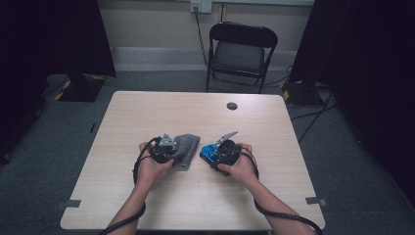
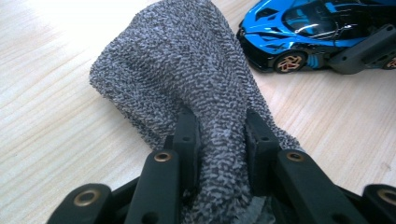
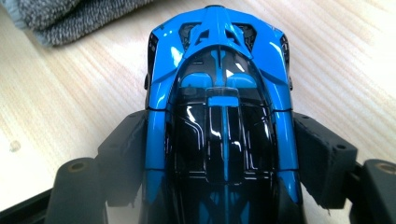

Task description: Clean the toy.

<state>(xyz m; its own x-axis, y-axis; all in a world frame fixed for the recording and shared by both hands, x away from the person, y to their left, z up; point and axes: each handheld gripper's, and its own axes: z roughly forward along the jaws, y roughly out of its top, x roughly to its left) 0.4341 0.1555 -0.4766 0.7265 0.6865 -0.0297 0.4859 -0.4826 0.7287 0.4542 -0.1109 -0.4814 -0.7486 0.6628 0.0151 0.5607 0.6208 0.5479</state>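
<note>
A grey knitted cloth (image 1: 187, 148) lies bunched near the middle of the wooden table (image 1: 195, 117). My left gripper (image 1: 176, 152) is shut on its near end. In the left gripper view the two black jaws pinch a fold of the cloth (image 2: 177, 60) at the left gripper (image 2: 219, 128). A blue and black toy car (image 1: 209, 152) sits just right of the cloth. My right gripper (image 1: 218, 155) is closed on it. In the right gripper view the right gripper (image 3: 219, 144) has a pad pressed against each side of the car (image 3: 219, 84).
A dark round grommet (image 1: 232, 105) sits in the table's far half. A black folding chair (image 1: 240, 54) stands beyond the far edge. Cables trail from both grippers along the forearms. Dark curtains flank the room on both sides.
</note>
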